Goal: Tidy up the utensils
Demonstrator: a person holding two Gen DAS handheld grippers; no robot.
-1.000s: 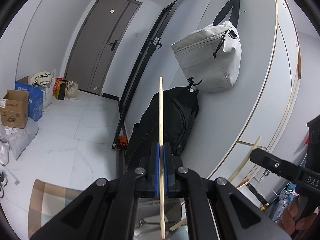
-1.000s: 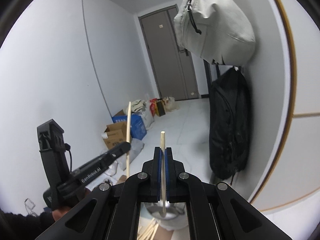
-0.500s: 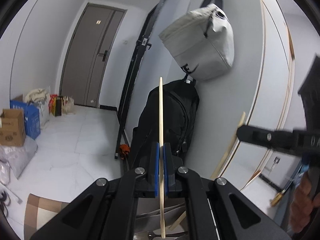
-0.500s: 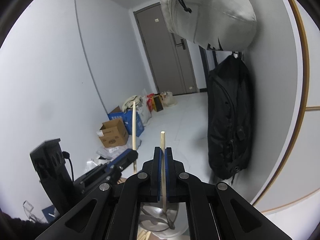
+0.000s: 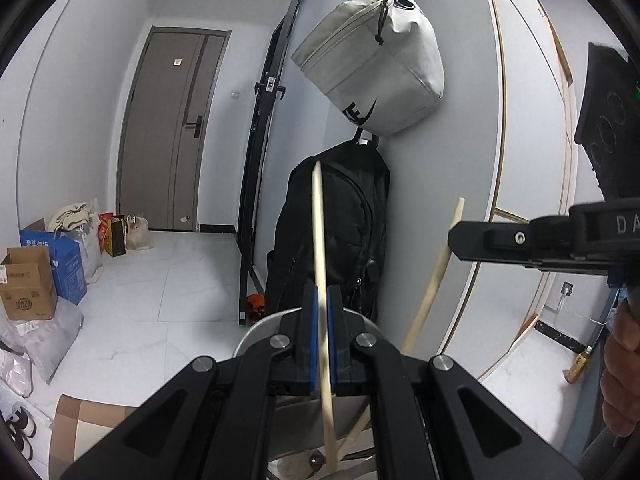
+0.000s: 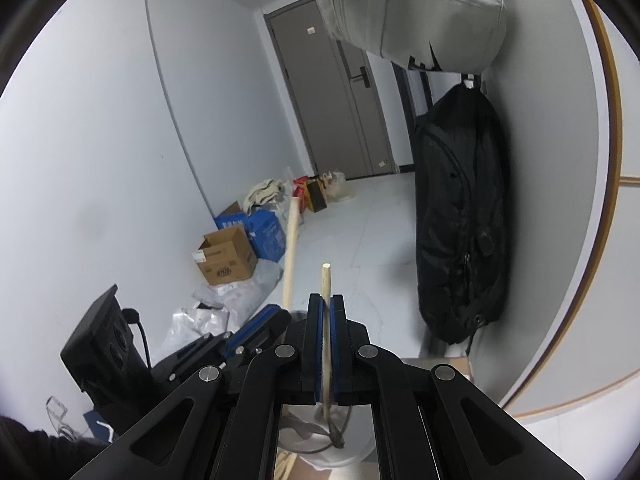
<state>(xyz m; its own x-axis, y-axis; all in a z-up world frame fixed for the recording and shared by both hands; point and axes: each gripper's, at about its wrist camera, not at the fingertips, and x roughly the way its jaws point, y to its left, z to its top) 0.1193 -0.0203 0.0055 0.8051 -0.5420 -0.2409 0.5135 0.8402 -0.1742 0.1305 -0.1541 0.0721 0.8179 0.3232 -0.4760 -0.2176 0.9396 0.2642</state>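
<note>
Wooden chopsticks are the items in hand — one per claw. The left claw (image 5: 320,340) has its blue pads (image 5: 312,344) pressed together on a pale chopstick (image 5: 319,248), which stands near upright, its upper end against the black backpack (image 5: 340,236) and its lower end passing down behind the claw toward a metal bowl (image 5: 256,332) seen just beyond the fingers. The right claw (image 6: 326,344) is likewise clamped on a second chopstick (image 6: 325,284), its blunt top rising a short way above the pads and its lower part running down over a round metal container (image 6: 320,436) below; whether either stick touches the metal cannot be told. In the left wrist view the right claw enters from the right edge, its stick leaning diagonally, with part of a hand (image 5: 622,376) at the frame edge. In the right wrist view the left claw sits low at left, its stick upright. Surroundings: grey bag (image 5: 372,56) hung above the backpack on the wall, brown door (image 5: 168,128) at the far end, cardboard box (image 6: 226,254) and blue box (image 6: 260,232) on the white tiled floor (image 5: 132,296).
</note>
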